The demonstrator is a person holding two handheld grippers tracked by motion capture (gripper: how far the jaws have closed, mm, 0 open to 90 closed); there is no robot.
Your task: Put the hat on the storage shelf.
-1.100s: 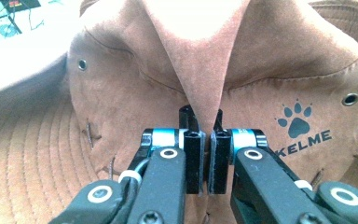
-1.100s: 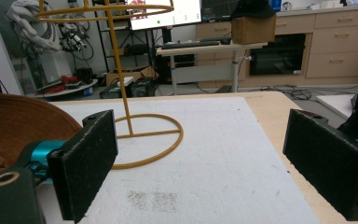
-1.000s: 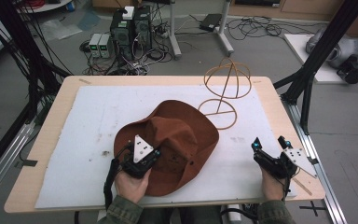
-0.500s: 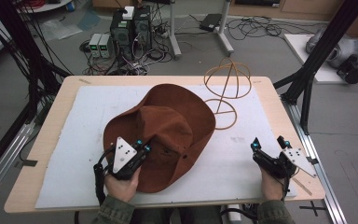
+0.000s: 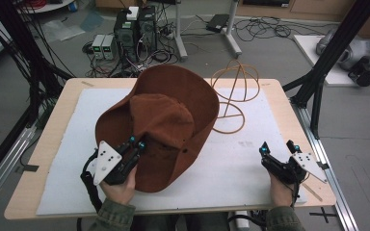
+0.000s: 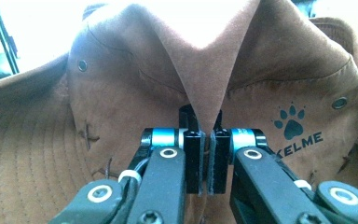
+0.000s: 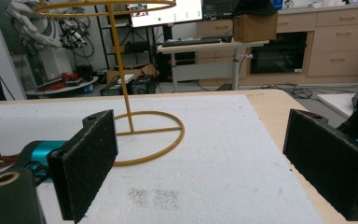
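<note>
Now the left gripper (image 5: pixel 136 143), near the table's front edge left of centre, has its jaws closed on a fold of the hat (image 5: pixel 168 120); the left gripper view shows brown fabric pinched tight between the 2 pads (image 6: pixel 193 161). That hat is tipped up off the white mat (image 5: pixel 67 144), its brim lifted toward the back edge, with the crown and a printed paw logo (image 6: pixel 291 123) facing the gripper. Its near side seems to hang from the grip, and whether the low front rim touches the mat I cannot tell.

Right of the hat, near the back edge, stands the yellow wire stand (image 5: pixel 233 91), its ring base flat on the mat and its rounded top empty. The brim's far side sits just beside it.

At the front right corner the right gripper (image 5: pixel 275 148) rests low with jaws spread wide and nothing between them, aimed toward the stand.

Judging by the layout, the step in hand is lifting the hat, probably to set it on the stand. The next move calls for carrying the crown over the stand's top, perhaps with the right gripper steadying the brim.
</note>
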